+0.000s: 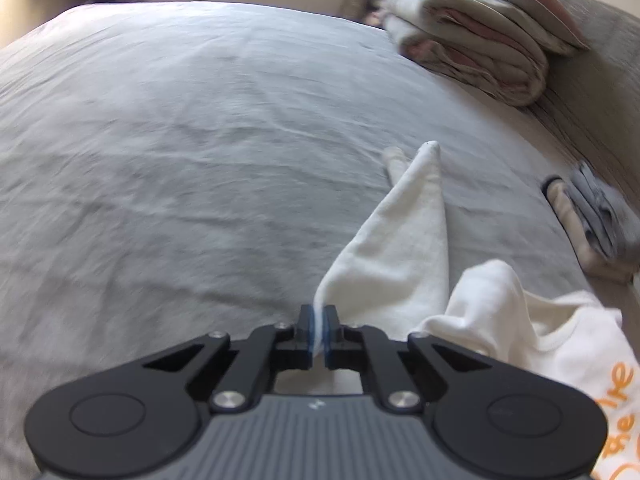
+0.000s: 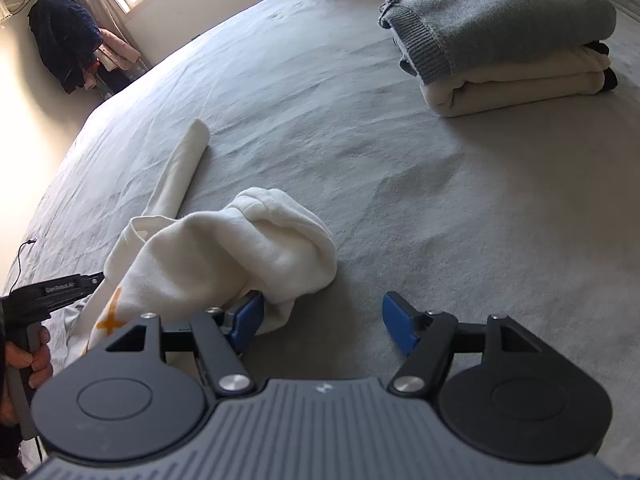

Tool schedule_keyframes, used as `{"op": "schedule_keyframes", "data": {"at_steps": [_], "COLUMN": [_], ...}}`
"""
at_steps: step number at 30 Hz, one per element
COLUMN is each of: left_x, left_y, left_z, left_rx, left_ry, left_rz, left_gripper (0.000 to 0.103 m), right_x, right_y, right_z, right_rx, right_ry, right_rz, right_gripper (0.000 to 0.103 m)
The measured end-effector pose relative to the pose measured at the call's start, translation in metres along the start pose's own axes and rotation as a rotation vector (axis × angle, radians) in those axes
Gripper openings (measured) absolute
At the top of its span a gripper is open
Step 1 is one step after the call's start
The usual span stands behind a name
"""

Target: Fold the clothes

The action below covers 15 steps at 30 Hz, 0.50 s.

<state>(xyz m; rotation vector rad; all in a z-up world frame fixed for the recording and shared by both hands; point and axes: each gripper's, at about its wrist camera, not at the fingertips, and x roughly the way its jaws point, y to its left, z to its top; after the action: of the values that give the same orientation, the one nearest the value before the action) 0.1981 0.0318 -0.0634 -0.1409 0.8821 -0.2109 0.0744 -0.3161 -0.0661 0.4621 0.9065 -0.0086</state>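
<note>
Left gripper (image 1: pixel 319 334) clamped on a thin edge of the white shirt (image 1: pixel 404 248), blue pads pressed together with the cloth pinched between them. From that pinch, a long pointed stretch of fabric — probably a sleeve — running away across the grey bedsheet (image 1: pixel 180 152), its tip lying flat. Rest of the shirt bunched to the right of the gripper, orange lettering (image 1: pixel 620 404) showing at the lower right edge.

Right gripper (image 2: pixel 322 322) with its jaws standing well apart and nothing held between the pads; left pad touching or just beside the rumpled mound of the same white shirt (image 2: pixel 240 252), right pad over bare sheet (image 2: pixel 440 220). Orange mark (image 2: pixel 110 320) on the shirt near the lower left. Sleeve (image 2: pixel 184 168) stretched out straight toward the far left of the bed.

At the left edge of the right wrist view, a hand (image 2: pixel 34 356) wrapped around the black handle of the other gripper, its nose against the shirt.

Further up the bed — a folded grey sweater (image 2: pixel 500 16) stacked on a folded cream garment (image 2: pixel 516 84), well apart from the shirt. Folded bedding (image 1: pixel 472 40) near the far right in the left wrist view.
</note>
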Motion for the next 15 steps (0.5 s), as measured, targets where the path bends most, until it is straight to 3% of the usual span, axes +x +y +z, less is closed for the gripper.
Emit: {"op": "schedule_keyframes", "data": {"at_steps": [6, 15], "left_x": [-0.028, -0.085], "left_y": [0.021, 0.063], "left_z": [-0.004, -0.016], "left_rx": [-0.068, -0.086], "left_ry": [-0.022, -0.086], "left_rz": [0.124, 0.328], "left_gripper": [0.003, 0.003], "right_x": [-0.008, -0.009], "right_y": [0.0, 0.001], "right_z": [-0.002, -0.004], "right_rx": [0.011, 0.023], "right_ry": [-0.013, -0.016], "right_rz": [0.003, 0.005], "right_gripper": [0.07, 0.07]}}
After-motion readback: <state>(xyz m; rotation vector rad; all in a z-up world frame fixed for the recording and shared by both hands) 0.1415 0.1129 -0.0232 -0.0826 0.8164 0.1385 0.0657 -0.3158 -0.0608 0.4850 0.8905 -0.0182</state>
